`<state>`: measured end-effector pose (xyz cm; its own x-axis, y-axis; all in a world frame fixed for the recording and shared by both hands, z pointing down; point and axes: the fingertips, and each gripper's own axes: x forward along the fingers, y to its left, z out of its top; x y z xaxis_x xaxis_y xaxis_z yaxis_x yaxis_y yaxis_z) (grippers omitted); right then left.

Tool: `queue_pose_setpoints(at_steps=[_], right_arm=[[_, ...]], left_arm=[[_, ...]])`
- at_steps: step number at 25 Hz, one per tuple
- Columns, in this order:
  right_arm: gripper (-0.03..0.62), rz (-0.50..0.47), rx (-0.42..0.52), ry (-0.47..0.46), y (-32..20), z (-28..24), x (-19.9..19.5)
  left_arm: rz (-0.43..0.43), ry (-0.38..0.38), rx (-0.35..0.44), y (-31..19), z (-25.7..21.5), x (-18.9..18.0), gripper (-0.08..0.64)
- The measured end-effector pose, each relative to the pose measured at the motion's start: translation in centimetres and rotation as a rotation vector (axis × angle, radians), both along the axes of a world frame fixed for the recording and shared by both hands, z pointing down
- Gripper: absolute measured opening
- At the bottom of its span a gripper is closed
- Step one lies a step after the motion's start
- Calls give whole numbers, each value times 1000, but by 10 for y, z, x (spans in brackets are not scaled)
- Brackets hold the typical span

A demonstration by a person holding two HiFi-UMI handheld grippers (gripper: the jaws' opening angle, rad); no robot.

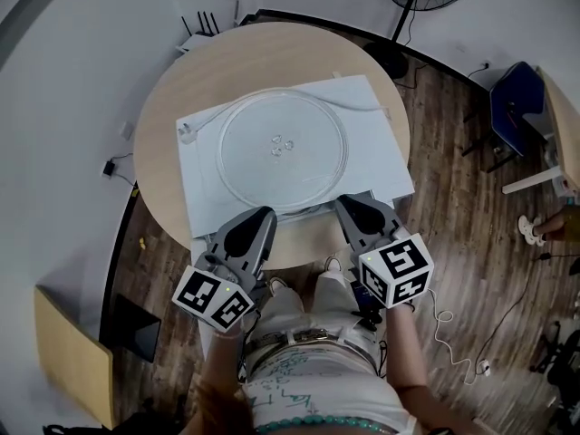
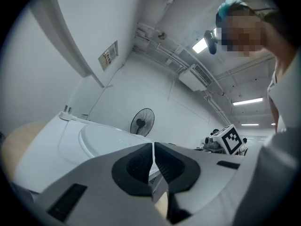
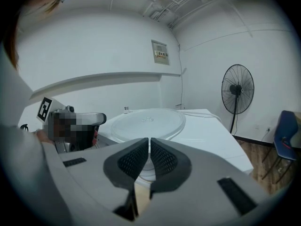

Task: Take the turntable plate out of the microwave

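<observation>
Fingers (image 2: 134, 166) of the left gripper (image 2: 154, 149) are pressed together with nothing between them, and the right gripper (image 3: 149, 145) is clenched in the same way, also on nothing. In the head view both grippers are held just before the front edge of the microwave (image 1: 381, 166), which stands on the round worktop (image 1: 177, 93).

The plate (image 1: 283, 149) is not inside the microwave. It lies flat on the white top, and its near rim reaches almost to the front edge.

The plate is seen to be clear glass, so it is judged to be stiff, rather heavy for its thickness, smooth, and easily broken if it is dropped or knocked. A pinch on the flat middle is not possible. It is best taken at the thin rim on the near side, one gripper at each side of the near arc, so that the weight is shared and tilting is limited. A firm grip is needed because glass slips between pads.
</observation>
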<state>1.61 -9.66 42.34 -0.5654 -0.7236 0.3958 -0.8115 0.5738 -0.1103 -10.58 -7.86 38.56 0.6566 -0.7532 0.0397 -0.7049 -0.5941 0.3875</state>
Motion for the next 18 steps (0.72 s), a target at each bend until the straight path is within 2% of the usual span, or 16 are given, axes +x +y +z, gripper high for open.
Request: queue_pose_setpoints(at_steps=[6, 9, 11, 15, 18], right_arm=[[5, 13, 36, -5, 12, -2, -1], [5, -15, 66, 11, 16, -3, -3], [5, -42, 96, 28, 17, -4, -2], [5, -86, 125, 10, 20, -8, 6], [-2, -120, 132, -48, 24, -14, 11]], left_arm=[[-5, -66, 54, 8, -4, 9, 22], [-16, -104, 72, 13, 3, 12, 22], [-35, -98, 63, 15, 10, 13, 22], [-126, -51, 28, 21, 23, 15, 22], [-198, -65, 31, 28, 20, 22, 21]])
